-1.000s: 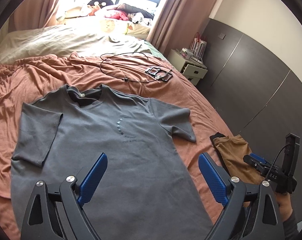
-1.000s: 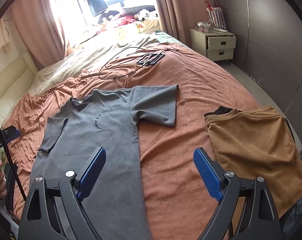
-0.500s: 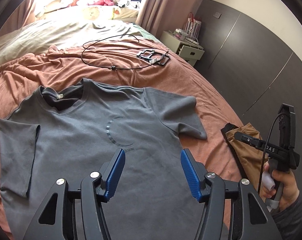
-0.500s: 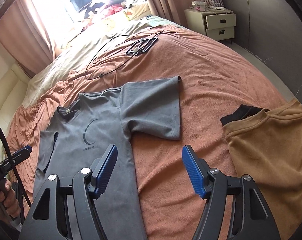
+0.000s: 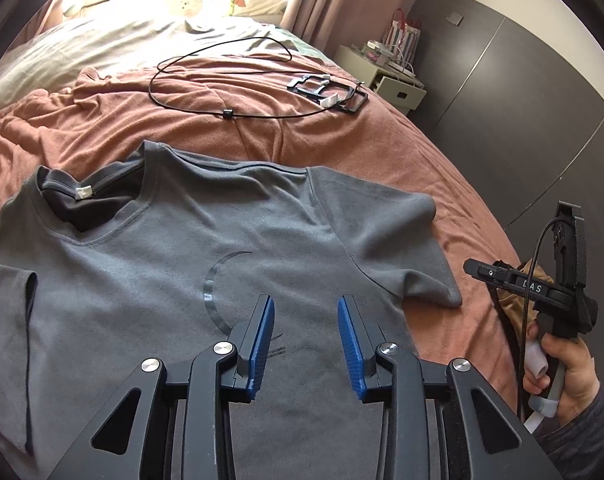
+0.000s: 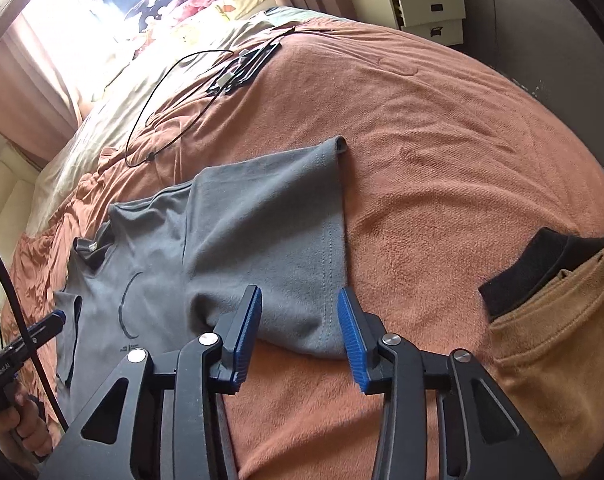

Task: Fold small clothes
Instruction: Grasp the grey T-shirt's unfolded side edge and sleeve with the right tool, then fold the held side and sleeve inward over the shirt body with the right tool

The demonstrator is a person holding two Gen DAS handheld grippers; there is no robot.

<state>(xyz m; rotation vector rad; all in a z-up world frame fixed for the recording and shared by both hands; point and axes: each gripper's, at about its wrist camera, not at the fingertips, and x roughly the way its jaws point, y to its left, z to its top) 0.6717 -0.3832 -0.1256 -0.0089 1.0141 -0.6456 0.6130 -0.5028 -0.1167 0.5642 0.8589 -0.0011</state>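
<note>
A grey T-shirt (image 5: 149,272) lies flat, front up, on the rust-coloured bed cover (image 5: 382,152). My left gripper (image 5: 306,316) hovers over the shirt's chest below the curved print; its blue pads are closing with nothing pinched between them. My right gripper (image 6: 297,312) hangs over the lower corner of the shirt's sleeve (image 6: 269,236), jaws closing, with the sleeve hem showing in the gap but not pressed. The right gripper also shows in the left wrist view (image 5: 526,284), held by a hand (image 5: 566,368).
A folded tan garment (image 6: 562,344) with a black piece (image 6: 538,264) lies to the right on the bed. A black cable loop (image 5: 221,76) and a black frame (image 5: 326,90) lie farther up. A white nightstand (image 6: 422,8) and a dark wall stand beyond.
Both grippers have come forward and down toward the shirt, and both pairs of jaws have narrowed a great deal. The right one now stands over the sleeve corner.
</note>
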